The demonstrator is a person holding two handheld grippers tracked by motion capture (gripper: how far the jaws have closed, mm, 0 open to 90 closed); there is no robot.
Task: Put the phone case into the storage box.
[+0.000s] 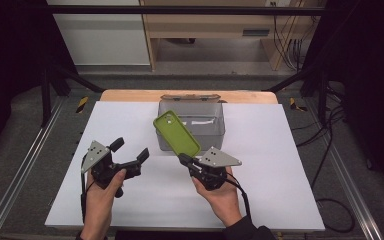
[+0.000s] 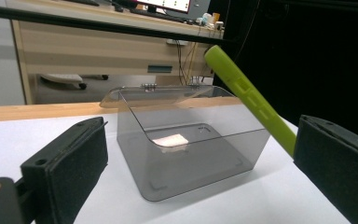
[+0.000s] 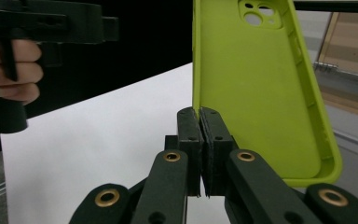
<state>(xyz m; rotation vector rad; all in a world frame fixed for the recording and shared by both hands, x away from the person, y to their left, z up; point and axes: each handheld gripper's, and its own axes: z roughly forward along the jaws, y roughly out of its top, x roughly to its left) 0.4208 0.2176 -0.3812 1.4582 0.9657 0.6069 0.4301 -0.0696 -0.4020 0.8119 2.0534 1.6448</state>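
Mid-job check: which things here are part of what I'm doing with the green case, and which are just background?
In the job:
- lime-green silicone phone case, pinched by its edge in the right gripper
- clear grey plastic box with its hinged lid open
- left gripper, open, beside the box

Just background:
- white table sheet
- wooden desk behind
- loose floor cables
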